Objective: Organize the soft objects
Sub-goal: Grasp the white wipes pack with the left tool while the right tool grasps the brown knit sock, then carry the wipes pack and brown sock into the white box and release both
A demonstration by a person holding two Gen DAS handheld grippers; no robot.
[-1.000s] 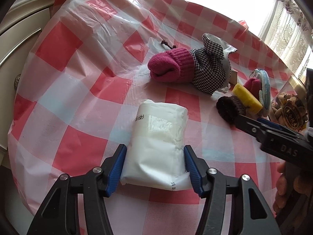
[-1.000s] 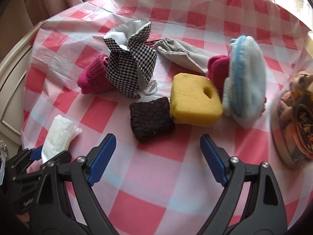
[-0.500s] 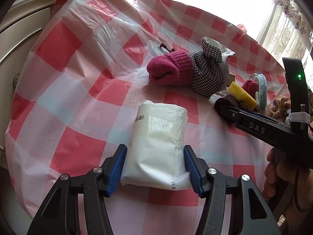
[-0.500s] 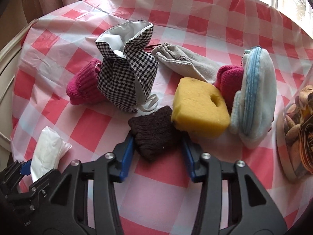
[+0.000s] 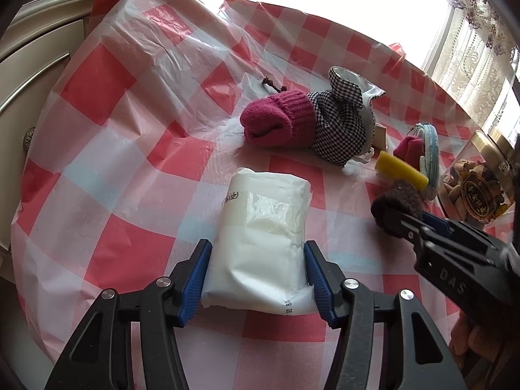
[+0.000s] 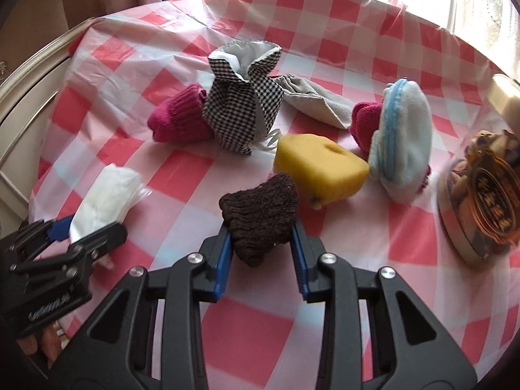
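My left gripper [image 5: 256, 269] is shut on a white tissue pack [image 5: 263, 237], which rests on the checked tablecloth [image 5: 130, 169]; this gripper also shows in the right wrist view [image 6: 81, 234]. My right gripper [image 6: 260, 243] is shut on a dark brown knitted piece [image 6: 260, 214] and holds it a little above the cloth; it also shows in the left wrist view [image 5: 396, 201]. Behind lie a yellow sponge [image 6: 318, 169], a magenta knitted sock [image 6: 178, 120], a houndstooth pouch [image 6: 243, 97], a grey cloth bag [image 6: 312, 100] and a pale blue zip pouch [image 6: 403, 136].
A clear jar of snacks [image 6: 484, 191] lies at the right edge. A second magenta piece [image 6: 364, 120] sits behind the blue pouch. A cream cabinet [image 5: 29, 52] stands left of the table. A bright window with lace curtains [image 5: 481, 52] is behind.
My right gripper moved in around the brown knitted piece, closed on it and lifted it off the cloth. The left gripper stayed shut on the tissue pack.
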